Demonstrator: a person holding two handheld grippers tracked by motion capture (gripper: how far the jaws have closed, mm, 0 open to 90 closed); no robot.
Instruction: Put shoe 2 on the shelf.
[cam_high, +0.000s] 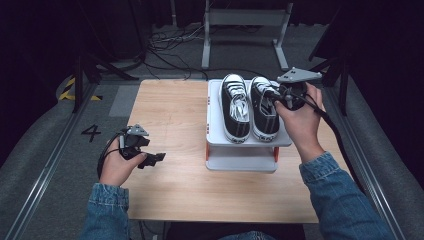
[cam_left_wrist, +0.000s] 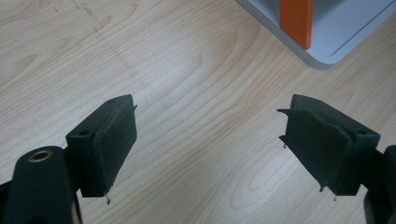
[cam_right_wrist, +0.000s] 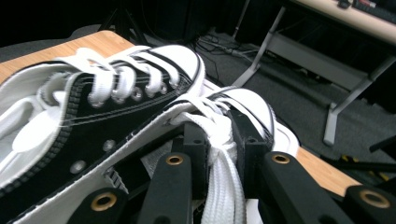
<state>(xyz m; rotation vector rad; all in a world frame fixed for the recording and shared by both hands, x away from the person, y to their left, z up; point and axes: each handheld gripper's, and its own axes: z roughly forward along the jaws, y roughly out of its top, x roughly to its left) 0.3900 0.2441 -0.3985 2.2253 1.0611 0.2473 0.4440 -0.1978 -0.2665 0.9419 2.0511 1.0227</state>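
Both sneakers stand side by side on the white two-tier rack at the 3 o'clock side of the wooden table; the left sneaker is untouched, and the right sneaker has its white laces clamped between the nearly closed jaws of the right gripper. The left gripper hangs at 9 o'clock over bare wood, jaws wide apart and empty. Judged: lace work on the right sneaker is under way, nothing on the left begun

Blue denim sleeves, black jaws
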